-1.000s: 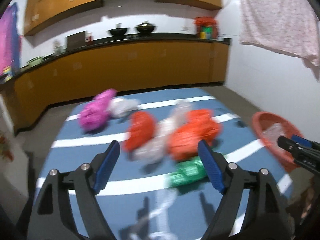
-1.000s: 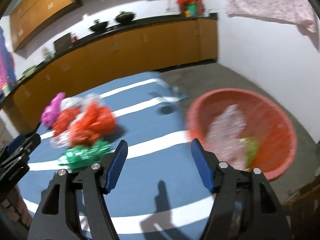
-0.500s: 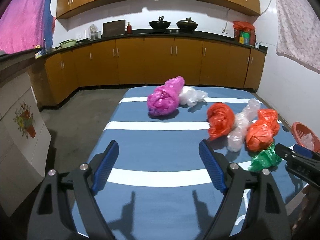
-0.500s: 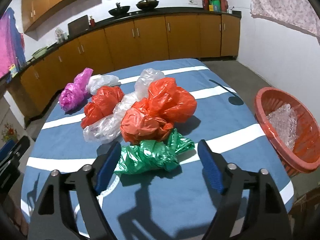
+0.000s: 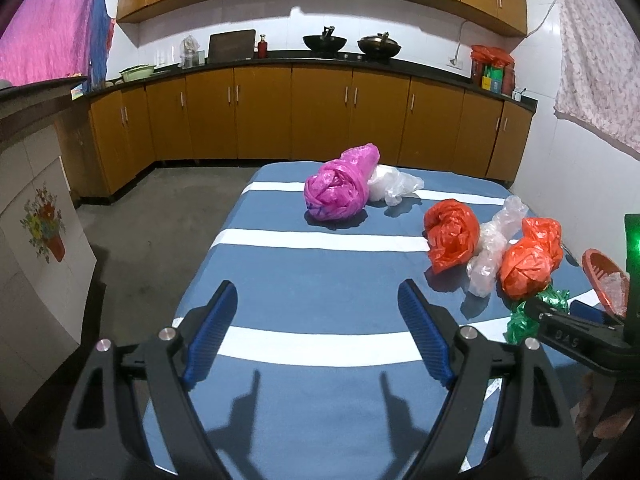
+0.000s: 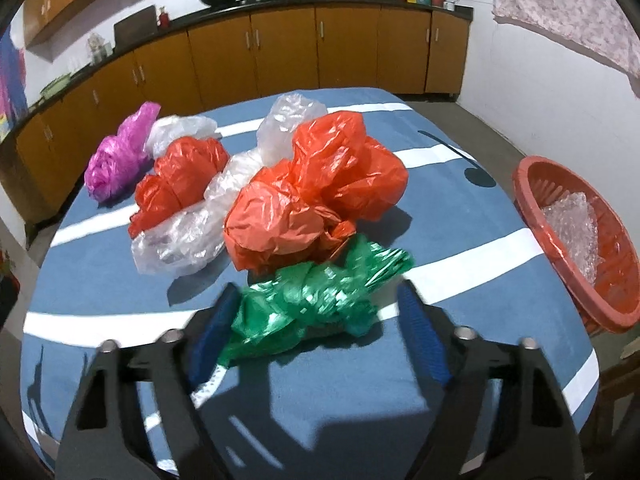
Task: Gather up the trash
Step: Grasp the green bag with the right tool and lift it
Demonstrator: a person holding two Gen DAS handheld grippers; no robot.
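Several crumpled plastic bags lie on a table under a blue cloth with white stripes (image 5: 320, 272). A green bag (image 6: 316, 300) sits nearest, between the fingers of my right gripper (image 6: 318, 288). Its jaws are closing; the left pad is at the bag and the right pad stands clear of it. Behind it lie a large orange bag (image 6: 320, 196), a clear bag (image 6: 188, 236), a red-orange bag (image 6: 180, 176) and a pink bag (image 6: 120, 156). My left gripper (image 5: 316, 286) is open over bare cloth, left of the pile, holding nothing.
A red-orange plastic basket (image 6: 532, 200) with clear crumpled plastic inside stands off the table's right side. Wooden kitchen cabinets (image 5: 320, 120) run along the back wall. A white panel with a flower picture (image 5: 40, 240) stands at the left.
The right gripper swung left from the basket to the green bag and came down around it. The left view turned left off the pile, then held still.
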